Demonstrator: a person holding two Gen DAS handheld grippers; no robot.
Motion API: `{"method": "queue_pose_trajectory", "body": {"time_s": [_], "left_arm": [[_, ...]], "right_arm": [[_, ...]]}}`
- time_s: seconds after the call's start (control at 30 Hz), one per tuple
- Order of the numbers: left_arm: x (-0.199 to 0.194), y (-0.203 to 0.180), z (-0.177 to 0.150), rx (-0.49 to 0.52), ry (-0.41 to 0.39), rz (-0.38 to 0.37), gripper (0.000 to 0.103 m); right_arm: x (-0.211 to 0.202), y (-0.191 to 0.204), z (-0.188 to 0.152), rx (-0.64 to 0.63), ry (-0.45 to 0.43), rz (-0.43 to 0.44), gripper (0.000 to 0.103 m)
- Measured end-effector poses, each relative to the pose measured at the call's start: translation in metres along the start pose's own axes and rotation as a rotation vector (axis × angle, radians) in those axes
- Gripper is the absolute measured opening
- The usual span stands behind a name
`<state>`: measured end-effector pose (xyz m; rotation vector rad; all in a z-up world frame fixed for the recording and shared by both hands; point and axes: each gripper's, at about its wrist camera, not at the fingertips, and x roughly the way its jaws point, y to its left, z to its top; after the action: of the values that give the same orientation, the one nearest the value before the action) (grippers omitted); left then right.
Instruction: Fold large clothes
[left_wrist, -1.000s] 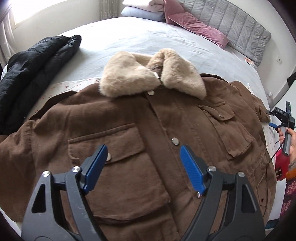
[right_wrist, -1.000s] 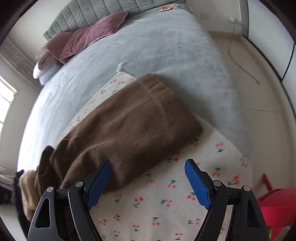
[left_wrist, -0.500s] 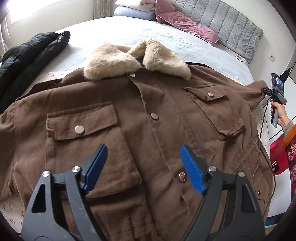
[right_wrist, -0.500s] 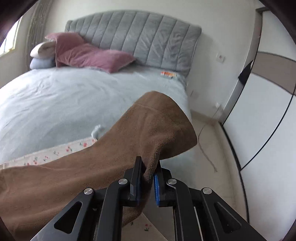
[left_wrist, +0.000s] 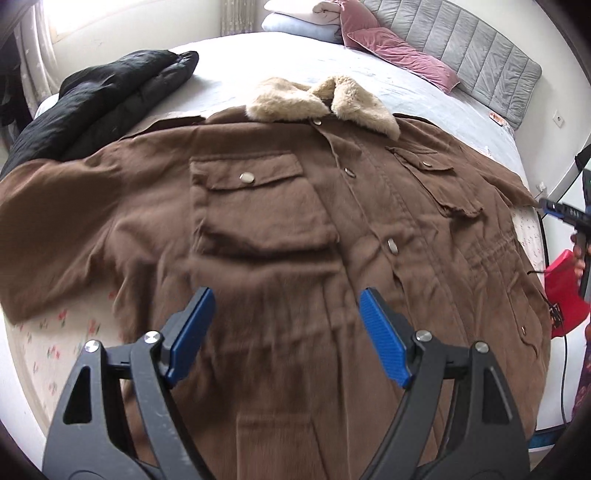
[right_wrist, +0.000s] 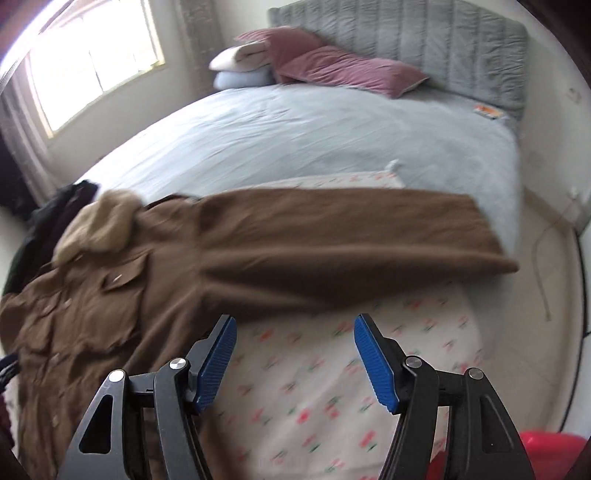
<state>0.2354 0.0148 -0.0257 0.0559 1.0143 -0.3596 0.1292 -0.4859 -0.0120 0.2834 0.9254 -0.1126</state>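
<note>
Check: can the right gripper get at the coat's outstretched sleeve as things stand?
Probably yes. The right gripper hangs over the cherry-print sheet, its jaws opening with nothing between them; the brown sleeve lies flat just ahead and nothing covers it.

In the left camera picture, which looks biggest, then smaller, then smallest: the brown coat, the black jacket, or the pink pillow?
1. Brown coat, by far.
2. Black jacket.
3. Pink pillow, though it lies farthest away, so it may only look smallest.

Bed (right_wrist: 295, 140) (coat (left_wrist: 295, 229), quilt (right_wrist: 314, 387))
</note>
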Motion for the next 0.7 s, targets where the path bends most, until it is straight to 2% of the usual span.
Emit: {"method": "queue_pose_trajectory", "body": {"time_s": [0.1, 0.2, 0.27, 0.37, 0.57, 0.6, 0.63, 0.67, 0.7], "left_arm": [[-0.029, 0.007, -0.021, 0.004, 0.001, 0.005, 0.081], [-0.059, 0.016, -0.046, 0.020, 0.015, 0.018, 0.081], [-0.074, 0.025, -0.066, 0.013, 0.024, 0.009, 0.081], [-0.086, 0.045, -0.093, -0.029, 0.066, -0.034, 0.081], [-0.067, 0.093, -0.157, -0.234, 0.222, -0.178, 0.080], [-0.060, 0.097, -0.169, -0.268, 0.252, -0.204, 0.073], [-0.061, 0.097, -0.179, -0.283, 0.241, -0.218, 0.072], [-0.067, 0.095, -0.185, -0.271, 0.207, -0.228, 0.065], [-0.071, 0.090, -0.190, -0.268, 0.211, -0.295, 0.050]], "right_arm": [[-0.025, 0.021, -0.035, -0.060, 0.027, 0.149, 0.067], [-0.051, 0.040, -0.066, -0.143, 0.029, 0.209, 0.069], [-0.065, 0.050, -0.090, -0.187, 0.029, 0.218, 0.075], [-0.074, 0.049, -0.123, -0.212, 0.057, 0.216, 0.077], [-0.043, 0.022, -0.181, -0.098, 0.178, 0.185, 0.077], [-0.038, 0.017, -0.191, -0.065, 0.196, 0.186, 0.077], [-0.035, 0.014, -0.198, -0.040, 0.207, 0.197, 0.076], [-0.034, 0.014, -0.206, -0.018, 0.216, 0.231, 0.073], [-0.035, 0.014, -0.212, -0.007, 0.224, 0.273, 0.070]]}}
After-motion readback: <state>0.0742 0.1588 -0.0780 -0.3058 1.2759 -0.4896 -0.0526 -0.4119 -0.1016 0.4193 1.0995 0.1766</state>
